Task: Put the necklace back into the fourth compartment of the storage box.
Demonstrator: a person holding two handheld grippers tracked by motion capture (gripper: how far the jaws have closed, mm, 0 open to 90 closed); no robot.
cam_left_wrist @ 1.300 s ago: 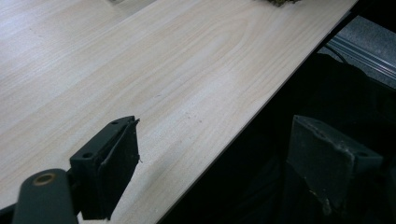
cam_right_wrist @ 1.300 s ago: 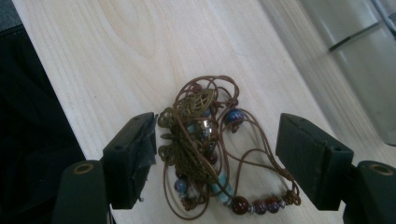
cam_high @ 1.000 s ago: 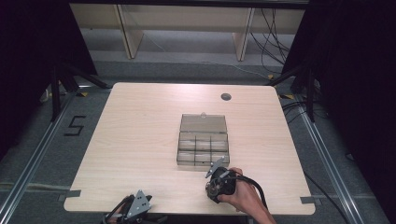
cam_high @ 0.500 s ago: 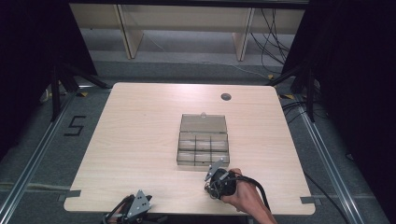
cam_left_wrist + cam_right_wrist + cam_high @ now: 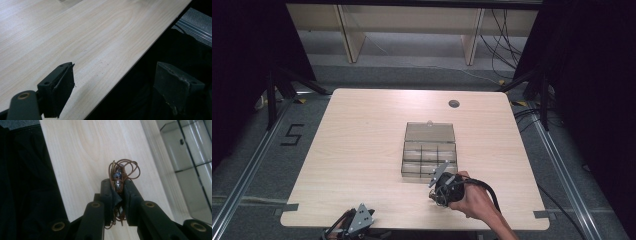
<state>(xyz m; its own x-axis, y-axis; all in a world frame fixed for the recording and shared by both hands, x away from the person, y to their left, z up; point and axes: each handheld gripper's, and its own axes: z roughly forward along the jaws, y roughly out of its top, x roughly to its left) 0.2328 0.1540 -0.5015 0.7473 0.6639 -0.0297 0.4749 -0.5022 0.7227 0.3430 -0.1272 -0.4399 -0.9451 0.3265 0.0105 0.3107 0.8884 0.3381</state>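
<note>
A clear plastic compartment box (image 5: 430,157) stands open in the middle of the wooden table (image 5: 362,150), its lid tipped back. My right gripper (image 5: 435,196), held in a hand just in front of the box, is shut on a small tangle of brown wire (image 5: 121,173) with a metal bead in it, held just above the table. In the right gripper view the box (image 5: 190,157) lies at the right. My left gripper (image 5: 354,222) hangs at the table's front edge, open, with nothing between its fingers (image 5: 61,86).
A round cable hole (image 5: 454,103) sits near the table's far right. Wooden shelving (image 5: 412,30) and loose cables lie on the floor beyond. Tape marks (image 5: 294,206) sit at the front corners. Dark floor drops off past the front edge (image 5: 140,62).
</note>
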